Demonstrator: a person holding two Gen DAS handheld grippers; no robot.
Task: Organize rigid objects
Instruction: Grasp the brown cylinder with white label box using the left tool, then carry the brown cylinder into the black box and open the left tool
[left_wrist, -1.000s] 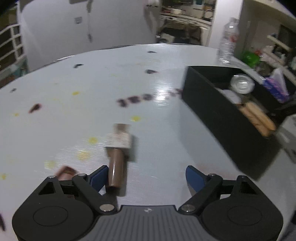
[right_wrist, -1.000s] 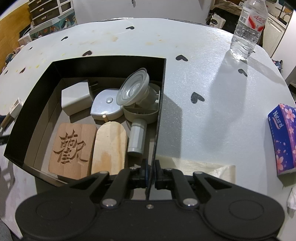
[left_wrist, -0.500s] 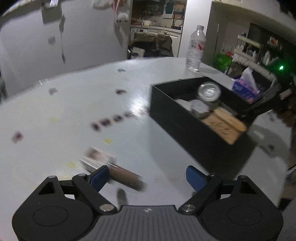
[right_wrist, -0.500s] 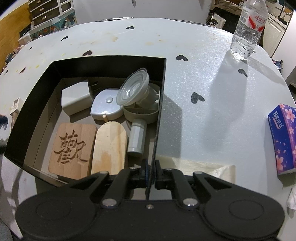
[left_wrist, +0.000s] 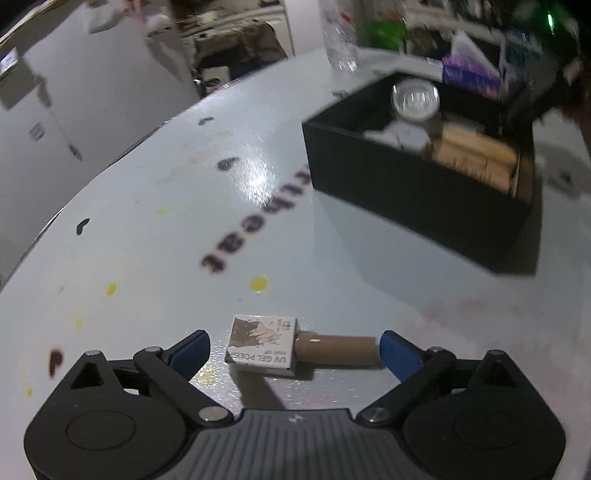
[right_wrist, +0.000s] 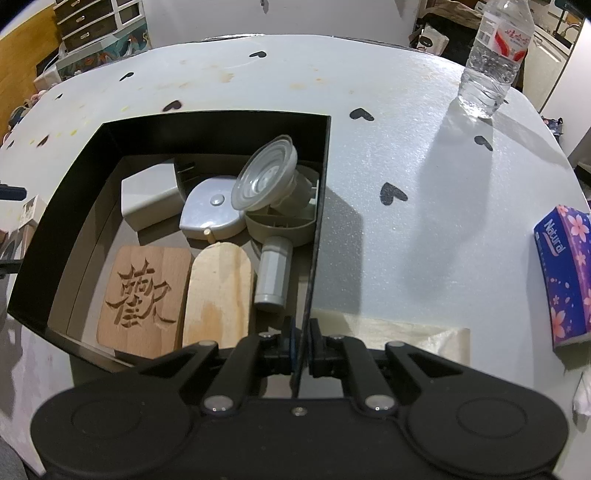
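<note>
2 opening jaws, gel polish bottle (left_wrist: 295, 349) between

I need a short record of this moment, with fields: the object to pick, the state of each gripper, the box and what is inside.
object to pick: gel polish bottle, lying on the table, outside the box
left gripper: open, jaws just been opening, bottle between them, not pressed
right gripper: shut on the black box wall
box contents: carved wooden plaque, plain wooden piece, grey cylinder, grey plastic parts
</note>
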